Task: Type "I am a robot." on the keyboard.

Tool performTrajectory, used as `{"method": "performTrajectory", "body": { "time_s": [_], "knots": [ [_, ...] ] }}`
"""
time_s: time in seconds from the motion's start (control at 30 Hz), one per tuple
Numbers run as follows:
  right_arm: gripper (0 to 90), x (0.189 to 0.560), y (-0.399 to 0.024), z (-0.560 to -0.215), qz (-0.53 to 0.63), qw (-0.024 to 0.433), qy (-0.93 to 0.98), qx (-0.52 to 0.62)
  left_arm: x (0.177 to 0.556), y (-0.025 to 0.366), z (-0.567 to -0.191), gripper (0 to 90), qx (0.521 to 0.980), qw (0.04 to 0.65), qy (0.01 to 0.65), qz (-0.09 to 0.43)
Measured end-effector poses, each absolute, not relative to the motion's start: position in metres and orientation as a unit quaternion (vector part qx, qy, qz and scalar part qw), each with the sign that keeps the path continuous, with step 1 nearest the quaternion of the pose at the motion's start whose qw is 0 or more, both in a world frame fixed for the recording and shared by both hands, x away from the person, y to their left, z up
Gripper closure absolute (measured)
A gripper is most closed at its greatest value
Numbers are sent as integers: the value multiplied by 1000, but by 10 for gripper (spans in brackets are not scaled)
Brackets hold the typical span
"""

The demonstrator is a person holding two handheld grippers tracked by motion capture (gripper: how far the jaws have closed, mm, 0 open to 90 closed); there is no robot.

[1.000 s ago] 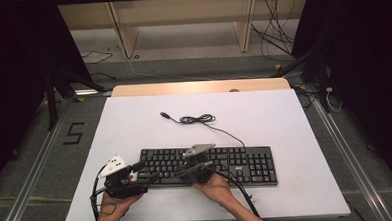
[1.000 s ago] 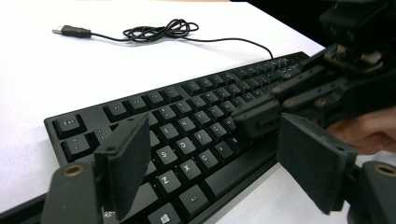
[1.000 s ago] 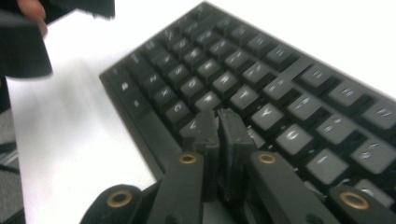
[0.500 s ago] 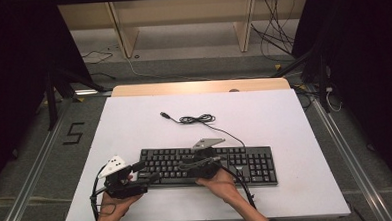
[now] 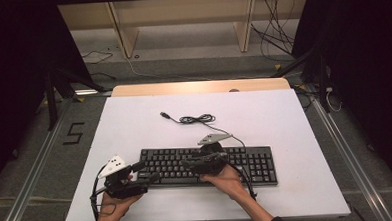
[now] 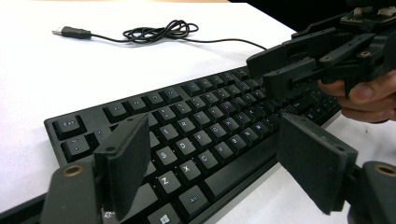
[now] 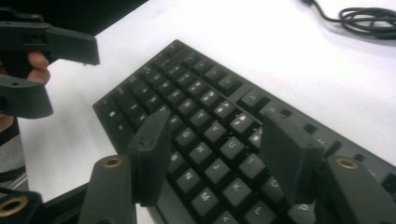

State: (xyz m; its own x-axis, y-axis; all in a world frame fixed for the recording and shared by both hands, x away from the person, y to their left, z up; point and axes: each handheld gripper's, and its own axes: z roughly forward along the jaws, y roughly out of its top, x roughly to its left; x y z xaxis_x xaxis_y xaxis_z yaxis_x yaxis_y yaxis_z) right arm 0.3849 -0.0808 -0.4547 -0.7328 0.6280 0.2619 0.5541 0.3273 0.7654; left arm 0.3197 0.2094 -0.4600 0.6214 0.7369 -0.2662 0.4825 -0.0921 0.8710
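Lab: black curtains [image 5: 26, 58], floor rails [image 5: 31, 172]

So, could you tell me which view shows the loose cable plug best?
The left gripper view: the plug lies sharp and near. The high view shows it tiny; the right gripper view catches just cable coils.

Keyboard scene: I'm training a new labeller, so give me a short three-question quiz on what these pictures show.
1. True or false: the right hand-held gripper is clamped on the keyboard.
2. Where does the cable lie? A) on the white table beyond the keyboard; B) on the keys; C) on the floor.
3. Fill in: the plug at the cable's end is ____ in to anything.

Key
1. False: its jaws stand apart above the keys and have just been opening, with nothing pressed between them.
2. A
3. not plugged: it lies loose on the table.
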Motion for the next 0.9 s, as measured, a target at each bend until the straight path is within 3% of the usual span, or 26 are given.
{"method": "performTrajectory", "body": {
  "time_s": [0.1,0.27,0.5,0.7,0.9],
  "knots": [
    [482,387,-85,-453,451,45,812,367,320,209,-460,254,729,528,418,121],
    [647,389,-92,-452,445,57,811,376,320,210,-460,255,729,529,419,121],
    [796,392,-96,-455,434,66,814,381,320,210,-460,254,728,528,419,121],
    [876,393,-98,-458,421,70,818,386,320,210,-460,255,728,529,419,121],
    [900,394,-97,-463,408,70,823,390,320,210,-460,255,729,528,419,121]
  ]
}}
